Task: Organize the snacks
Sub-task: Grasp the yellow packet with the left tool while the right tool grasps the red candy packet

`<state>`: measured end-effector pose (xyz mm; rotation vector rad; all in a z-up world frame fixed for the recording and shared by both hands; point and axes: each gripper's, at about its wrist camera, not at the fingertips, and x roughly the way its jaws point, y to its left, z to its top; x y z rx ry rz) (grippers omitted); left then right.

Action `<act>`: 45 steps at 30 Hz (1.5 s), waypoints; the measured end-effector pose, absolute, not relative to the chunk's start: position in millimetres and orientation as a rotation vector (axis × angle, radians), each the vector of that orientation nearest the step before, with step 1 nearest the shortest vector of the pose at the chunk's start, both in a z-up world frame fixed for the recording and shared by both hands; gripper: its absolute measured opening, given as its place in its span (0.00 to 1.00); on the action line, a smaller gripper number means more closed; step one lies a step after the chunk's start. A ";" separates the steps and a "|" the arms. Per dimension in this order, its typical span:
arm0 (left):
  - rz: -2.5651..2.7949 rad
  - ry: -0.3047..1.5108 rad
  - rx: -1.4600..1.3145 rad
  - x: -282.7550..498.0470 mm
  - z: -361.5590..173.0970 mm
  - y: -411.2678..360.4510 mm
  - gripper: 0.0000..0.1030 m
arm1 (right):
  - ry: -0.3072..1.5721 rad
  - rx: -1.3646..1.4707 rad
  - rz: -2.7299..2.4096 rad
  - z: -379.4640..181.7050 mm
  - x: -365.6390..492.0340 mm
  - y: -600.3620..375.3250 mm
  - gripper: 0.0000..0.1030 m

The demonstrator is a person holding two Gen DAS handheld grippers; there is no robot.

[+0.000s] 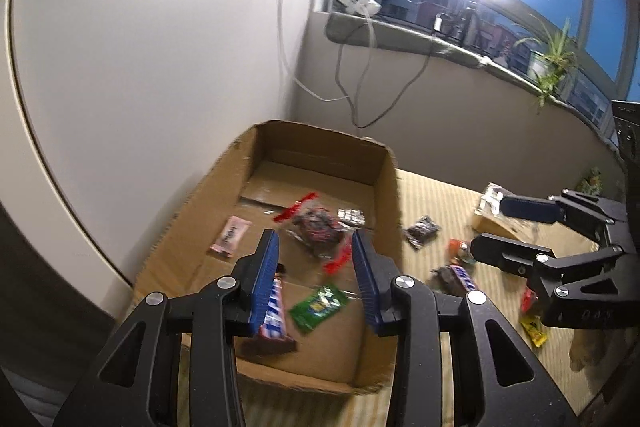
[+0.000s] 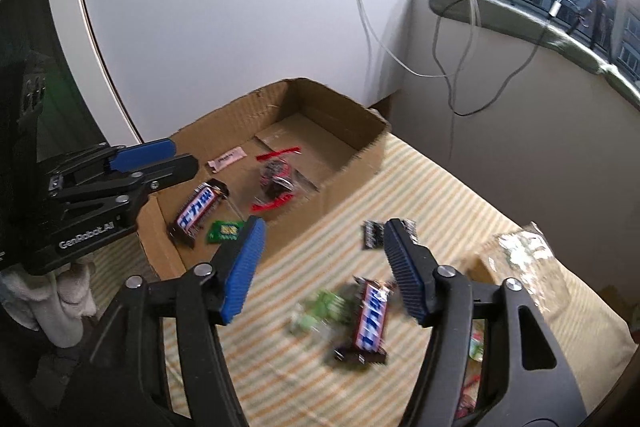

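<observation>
While both tools hang apart over the striped surface (image 2: 320, 367), the views read as follows.

Left wrist view
- Left tool (image 1: 316, 247): lower centre of the frame, jaws parted over the box, nothing pinched between the blue pads.
- Cardboard box (image 1: 384, 195): centre, open-topped, against the white wall.
- In the box: a pink packet (image 1: 231, 235) at left, a clear bag with red strips (image 1: 316, 227) in the middle, a green packet (image 1: 318, 307) lower down, a brown chocolate bar (image 1: 274, 323) partly behind the left finger.
- Right tool (image 1: 486, 227): right edge of the frame, jaws apart, empty.
- Loose snacks: a dark packet (image 1: 421, 230) and a second chocolate bar (image 1: 456, 277) on the stripes, right of the box.

Right wrist view
- Right tool (image 2: 324, 233): lower centre, jaws wide, holding nothing.
- Chocolate bar (image 2: 370, 321): on the stripes below the jaws, beside a blurred green wrapper (image 2: 320, 311).
- Left tool (image 2: 182, 157): left edge, above the box's near corner.
- Box (image 2: 352, 171): upper centre, with its bar (image 2: 198, 213) at its lower left.
</observation>
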<state>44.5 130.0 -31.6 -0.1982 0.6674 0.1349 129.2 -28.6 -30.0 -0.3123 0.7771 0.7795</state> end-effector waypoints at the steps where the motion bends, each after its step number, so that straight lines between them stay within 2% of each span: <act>1: 0.124 0.667 -0.197 43.6 -31.1 125.5 0.35 | 0.773 -0.311 0.768 -29.2 129.5 -36.1 0.73; 19: -0.109 0.761 -0.105 44.5 -56.6 19.1 0.35 | 0.878 -0.279 0.574 -58.6 133.2 -163.5 0.74; 28: -0.190 0.834 -0.110 46.0 -76.3 -16.5 0.35 | 0.935 -0.272 0.587 -81.9 131.0 -181.3 0.74; 30: -0.217 0.840 -0.102 44.5 -77.6 -25.5 0.39 | 0.941 -0.278 0.607 -85.6 131.9 -179.8 0.73; 32: -0.252 0.845 -0.093 42.2 -78.9 -36.7 0.50 | 0.948 -0.293 0.626 -89.4 132.7 -176.9 0.73; 38: -0.345 0.864 -0.076 36.4 -85.4 -67.7 0.50 | 0.978 -0.342 0.699 -99.3 133.5 -166.7 0.73; 45: -0.380 0.889 -0.066 42.5 -93.9 -91.1 0.50 | 1.003 -0.366 0.711 -109.2 138.5 -167.3 0.60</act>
